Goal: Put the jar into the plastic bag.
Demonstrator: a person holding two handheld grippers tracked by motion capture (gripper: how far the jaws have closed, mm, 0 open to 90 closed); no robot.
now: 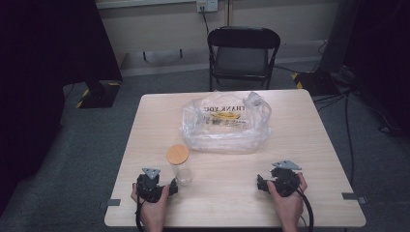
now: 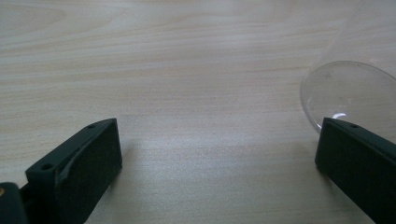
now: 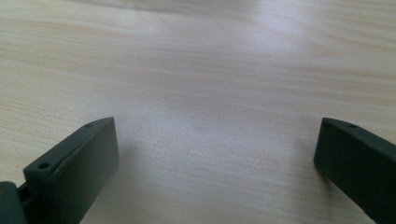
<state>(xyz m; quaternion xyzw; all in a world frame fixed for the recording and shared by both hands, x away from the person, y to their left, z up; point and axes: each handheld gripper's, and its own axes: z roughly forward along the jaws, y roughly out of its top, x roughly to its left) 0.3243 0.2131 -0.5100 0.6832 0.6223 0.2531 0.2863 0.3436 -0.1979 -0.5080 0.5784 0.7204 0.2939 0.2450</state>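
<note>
A clear glass jar (image 1: 180, 166) with a round wooden lid (image 1: 177, 154) stands upright on the table, near its front left. My left gripper (image 1: 155, 184) rests on the table just left of the jar, held by a hand, open with nothing between its jaws. In the left gripper view the jar's clear base (image 2: 355, 93) shows just past the right jaw, outside the gap (image 2: 217, 149). My right gripper (image 1: 278, 180) rests near the front right, open over bare wood (image 3: 217, 149). A crumpled clear plastic bag (image 1: 225, 123) printed "THANK YOU" lies at the table's middle back.
The light wooden table (image 1: 314, 145) has bare room between the two grippers and at both sides of the bag. A black folding chair (image 1: 242, 55) stands beyond the far edge. Cables (image 1: 348, 121) run across the floor at the right.
</note>
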